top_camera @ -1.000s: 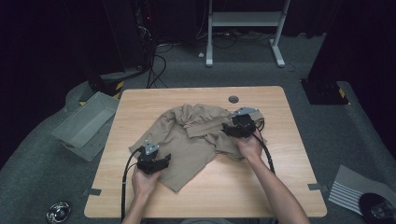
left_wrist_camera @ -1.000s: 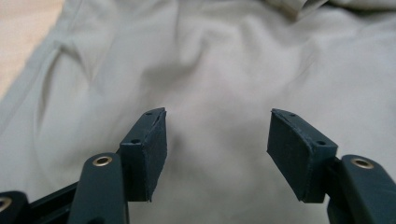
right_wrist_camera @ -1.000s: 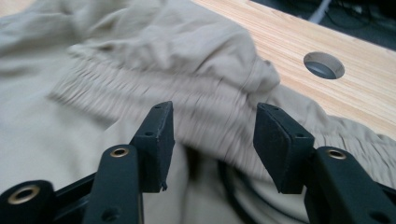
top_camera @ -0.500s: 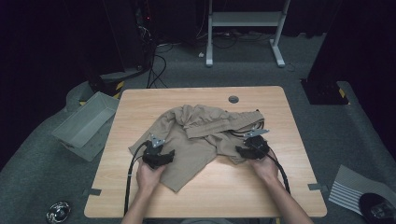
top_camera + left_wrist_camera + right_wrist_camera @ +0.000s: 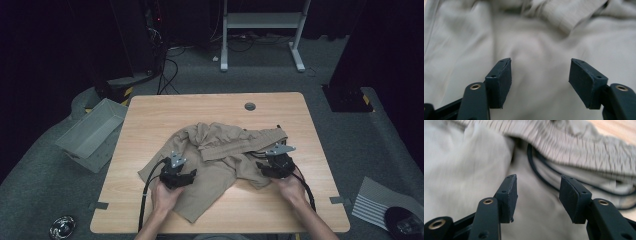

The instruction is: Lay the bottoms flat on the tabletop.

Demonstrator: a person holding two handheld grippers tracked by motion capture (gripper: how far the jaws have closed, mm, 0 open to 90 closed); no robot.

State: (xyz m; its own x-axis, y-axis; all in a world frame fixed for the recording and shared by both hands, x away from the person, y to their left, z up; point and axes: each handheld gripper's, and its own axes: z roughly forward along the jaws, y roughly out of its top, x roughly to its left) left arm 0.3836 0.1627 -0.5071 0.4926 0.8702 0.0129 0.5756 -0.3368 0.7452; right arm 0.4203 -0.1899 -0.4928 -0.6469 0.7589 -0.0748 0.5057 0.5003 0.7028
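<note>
both grippers, left (image 5: 186, 176) and right (image 5: 266, 168), gaping, just opened wider, gripping nothing; pinch single layer of tan garment (image 5: 220, 150), probably shorts, waistband at 1 o'clock.

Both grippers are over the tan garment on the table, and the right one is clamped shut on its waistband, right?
Not quite. The right gripper is open, pads clear of the garment; the right gripper view shows the gap. The rest holds.
</note>
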